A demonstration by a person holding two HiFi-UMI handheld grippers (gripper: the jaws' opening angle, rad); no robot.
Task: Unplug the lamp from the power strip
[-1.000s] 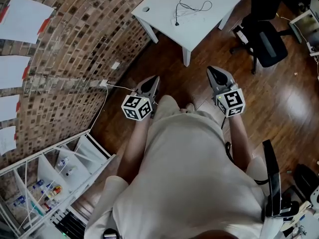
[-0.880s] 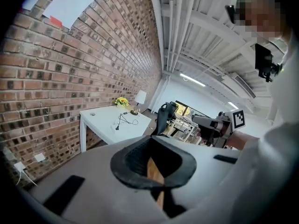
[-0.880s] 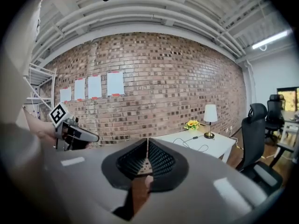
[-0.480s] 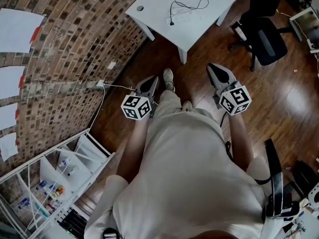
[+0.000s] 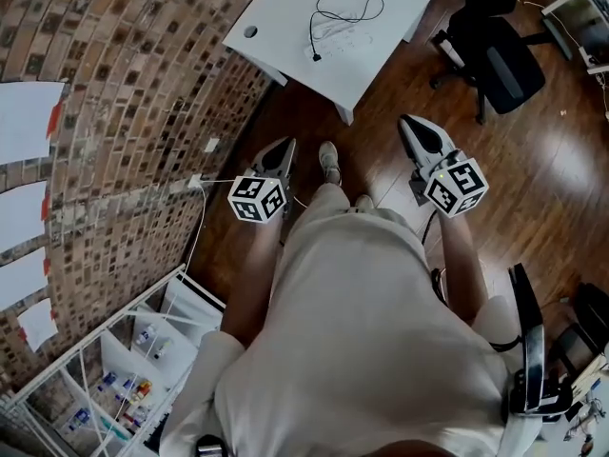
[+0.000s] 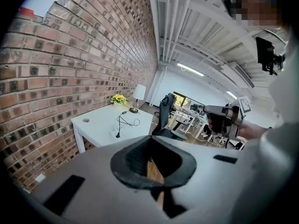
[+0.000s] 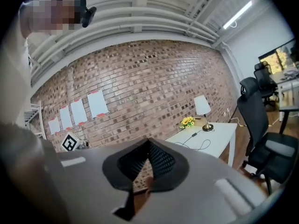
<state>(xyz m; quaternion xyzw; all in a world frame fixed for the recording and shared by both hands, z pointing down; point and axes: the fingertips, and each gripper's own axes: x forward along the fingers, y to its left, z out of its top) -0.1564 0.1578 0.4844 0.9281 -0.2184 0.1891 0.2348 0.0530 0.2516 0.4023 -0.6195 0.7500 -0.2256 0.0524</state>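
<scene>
1. As I judge it, the step in hand is the approach. Both grippers hang over the floor on the near side of the white table (image 5: 285, 12), well apart from it.
2. The left gripper (image 5: 284, 147) has its jaws pressed together and carries nothing. The right gripper (image 5: 411, 124) has just been closing its jaws; they now meet with nothing between them.
3. The lamp (image 6: 138, 93) stands at the table's far end, just beside the yellow flowers (image 6: 118, 98).
4. Its black cord (image 5: 347, 12) loops over the tabletop toward the near end.
5. The cord ends in a dark plug (image 5: 315, 56) near a pale flat shape that I take for the power strip (image 5: 335, 36). It is too small to tell whether the plug is seated.
6. To do this well, come square to the table's near edge and spread both pairs of jaws before reaching over it.
7. One gripper should pin the strip to the tabletop. The other should pinch the plug's body, not the cord, and draw it straight out.
8. The office chair (image 5: 500, 50) stands off the table's right side; keep the right elbow clear of it.
</scene>
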